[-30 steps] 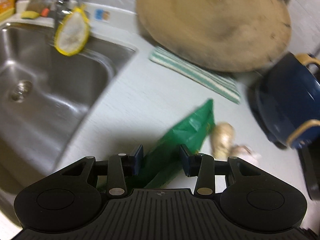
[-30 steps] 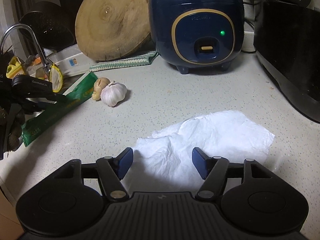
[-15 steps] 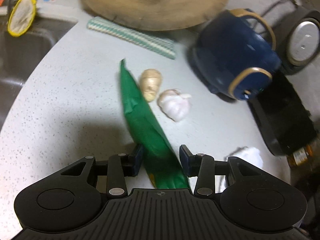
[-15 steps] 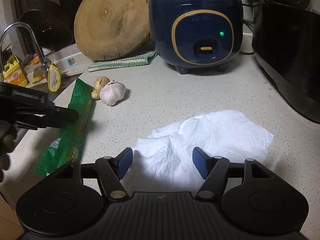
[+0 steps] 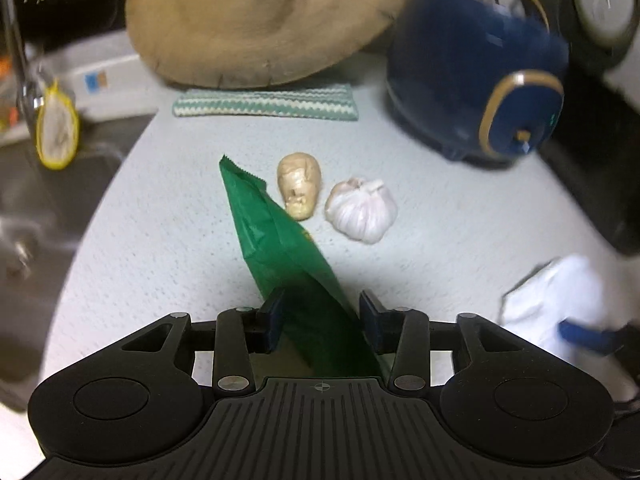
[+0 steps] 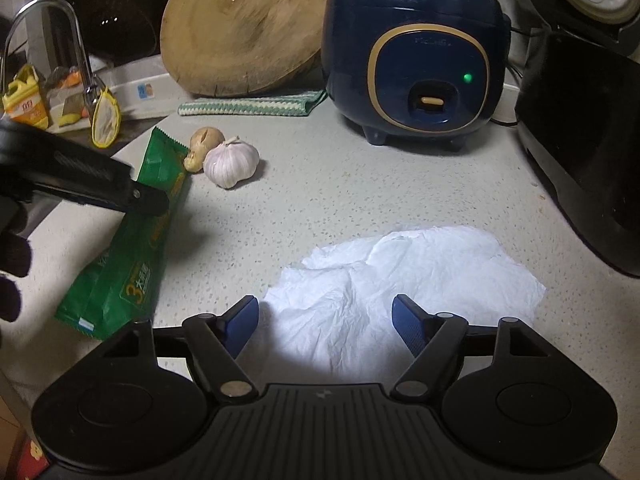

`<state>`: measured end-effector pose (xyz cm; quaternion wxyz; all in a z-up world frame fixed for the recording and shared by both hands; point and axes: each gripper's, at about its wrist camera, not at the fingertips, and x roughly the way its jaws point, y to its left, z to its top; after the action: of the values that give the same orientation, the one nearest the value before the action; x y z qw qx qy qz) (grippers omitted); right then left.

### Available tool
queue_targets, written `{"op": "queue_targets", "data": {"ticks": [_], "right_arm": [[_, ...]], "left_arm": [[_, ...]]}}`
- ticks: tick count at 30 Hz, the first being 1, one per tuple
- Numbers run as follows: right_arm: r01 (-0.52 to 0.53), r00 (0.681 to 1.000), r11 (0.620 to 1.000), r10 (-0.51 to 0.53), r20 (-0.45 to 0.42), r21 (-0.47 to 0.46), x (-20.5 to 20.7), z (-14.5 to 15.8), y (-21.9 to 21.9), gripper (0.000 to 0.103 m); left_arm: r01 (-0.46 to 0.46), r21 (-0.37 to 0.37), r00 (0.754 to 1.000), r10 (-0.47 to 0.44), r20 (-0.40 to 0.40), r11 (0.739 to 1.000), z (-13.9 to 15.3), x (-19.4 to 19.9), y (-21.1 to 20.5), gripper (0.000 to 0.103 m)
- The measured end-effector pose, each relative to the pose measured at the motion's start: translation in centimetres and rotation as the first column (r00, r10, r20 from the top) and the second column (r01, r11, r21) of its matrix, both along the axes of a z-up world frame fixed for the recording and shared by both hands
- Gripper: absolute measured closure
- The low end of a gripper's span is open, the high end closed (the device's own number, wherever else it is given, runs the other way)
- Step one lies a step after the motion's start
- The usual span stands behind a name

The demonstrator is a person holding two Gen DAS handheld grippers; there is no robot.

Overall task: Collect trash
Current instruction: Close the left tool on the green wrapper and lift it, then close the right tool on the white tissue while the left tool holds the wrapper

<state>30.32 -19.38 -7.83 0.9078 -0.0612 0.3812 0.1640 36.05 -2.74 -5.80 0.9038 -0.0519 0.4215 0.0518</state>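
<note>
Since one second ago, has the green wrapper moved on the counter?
Yes. In the right wrist view the green wrapper has swung from slanting away from the garlic to running beside it, toward the camera.

Our two grippers, both with jaws spread

Our left gripper [image 5: 320, 320] fills the bottom of its own view, angled downward; its jaws have just been opening, and a green wrapper [image 5: 280, 240] sits between the blue pads without being pinched. In the right wrist view that gripper [image 6: 154, 202] enters from the left edge, with our dark-gloved hand [image 6: 12, 256] behind it. Our right gripper [image 6: 324, 322] sits at the bottom centre, its jaws have just been opening too, nothing between them.
</note>
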Motion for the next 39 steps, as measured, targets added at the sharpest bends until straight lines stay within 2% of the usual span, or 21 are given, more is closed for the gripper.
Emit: {"op": "queue_targets", "data": {"ticks": [4, 9, 13, 15, 17, 20, 23, 26, 29, 32, 35, 39], "right_arm": [[0.002, 1.000, 1.000, -0.002, 0.005, -0.007, -0.3, 0.0, 0.0, 0.028], [0.005, 1.000, 1.000, -0.005, 0.022, -0.009, -1.2, -0.3, 0.0, 0.020], [0.010, 1.000, 1.000, -0.010, -0.010, 0.010, -0.8, -0.1, -0.1, 0.015], [-0.005, 0.999, 1.000, 0.005, -0.037, 0.013, -0.4, 0.0, 0.0, 0.009], [-0.039, 0.998, 0.999, 0.038, -0.049, -0.015, -0.3, 0.0, 0.3, 0.009], [-0.037, 0.998, 0.999, 0.037, -0.048, -0.011, -0.5, 0.4, 0.0, 0.019], [-0.018, 1.000, 1.000, 0.018, 0.015, 0.011, -1.2, 1.7, -1.3, 0.019], [0.062, 0.995, 0.998, -0.061, 0.076, -0.010, -1.1, 2.4, -2.8, 0.019], [0.135, 0.990, 0.991, -0.135, 0.031, -0.005, 0.1, 1.5, -4.4, 0.019], [0.165, 0.986, 0.985, -0.163, -0.040, 0.041, 0.7, 0.6, -5.3, 0.018], [0.160, 0.986, 0.983, -0.155, -0.056, 0.085, 0.7, 0.6, -5.1, 0.018], [0.102, 0.992, 0.984, -0.090, -0.084, 0.144, 0.7, 0.7, -3.4, 0.018]], "left_arm": [[-0.032, 0.025, 0.999, 0.033, -0.026, 0.999, -0.6, 0.5, 0.3, 0.050], [-0.061, 0.016, 0.997, 0.061, -0.036, 0.998, -0.9, 1.0, 0.5, 0.050], [-0.074, 0.009, 0.997, 0.075, -0.017, 0.997, -1.5, 1.0, 0.4, 0.047], [-0.067, 0.015, 0.998, 0.067, -0.009, 0.998, -1.6, 0.9, 0.3, 0.047], [-0.064, 0.016, 0.998, 0.064, -0.010, 0.998, -1.6, 0.9, 0.3, 0.047], [-0.061, 0.006, 0.998, 0.061, -0.019, 0.998, -1.4, 0.9, 0.5, 0.047], [-0.063, -0.007, 0.998, 0.063, -0.026, 0.998, -1.3, 0.8, 0.6, 0.048], [-0.048, 0.002, 0.998, 0.048, -0.027, 0.999, -1.3, 0.3, 0.3, 0.048], [-0.023, 0.010, 0.999, 0.024, -0.032, 1.000, -1.3, -0.2, 0.1, 0.048], [0.003, 0.007, 0.999, -0.003, -0.043, 1.000, -1.2, -0.7, 0.0, 0.048], [0.005, -0.017, 0.999, -0.005, -0.046, 1.000, -1.1, -1.2, 0.3, 0.048], [-0.013, -0.051, 0.999, 0.011, -0.048, 0.999, -1.0, -1.6, 0.8, 0.048]]}}
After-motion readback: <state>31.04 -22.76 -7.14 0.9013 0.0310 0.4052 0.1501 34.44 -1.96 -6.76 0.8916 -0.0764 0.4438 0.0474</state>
